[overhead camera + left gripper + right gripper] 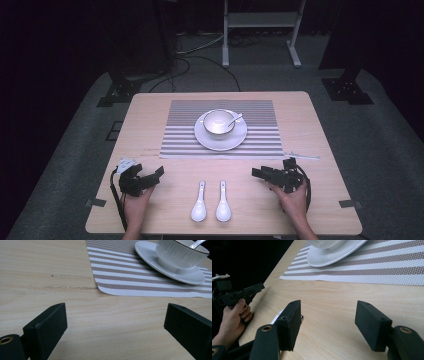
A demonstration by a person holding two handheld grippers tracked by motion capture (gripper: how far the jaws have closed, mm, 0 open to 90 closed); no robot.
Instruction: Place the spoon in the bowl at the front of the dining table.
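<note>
One spoon [235,120] already in the bowl [218,122] on its saucer [220,139], mid-placemat [260,130]. Two more spoons [199,202] [223,201] untouched near the table's [150,120] front edge, likely still to go. Left gripper [156,175] and right gripper [259,173] both spread wide, empty, flanking them.

White bowl [218,123] on saucer [220,135], 2 spoons [211,201] nearby

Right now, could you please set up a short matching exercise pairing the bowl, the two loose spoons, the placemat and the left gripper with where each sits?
Things:
1. bowl
2. two loose spoons
3. placemat
4. left gripper

Places:
A. near table edge, between the grippers
B. under the plate
C. on the plate
D. near-left of the table

Pairs: 1-C, 2-A, 3-B, 4-D
</note>
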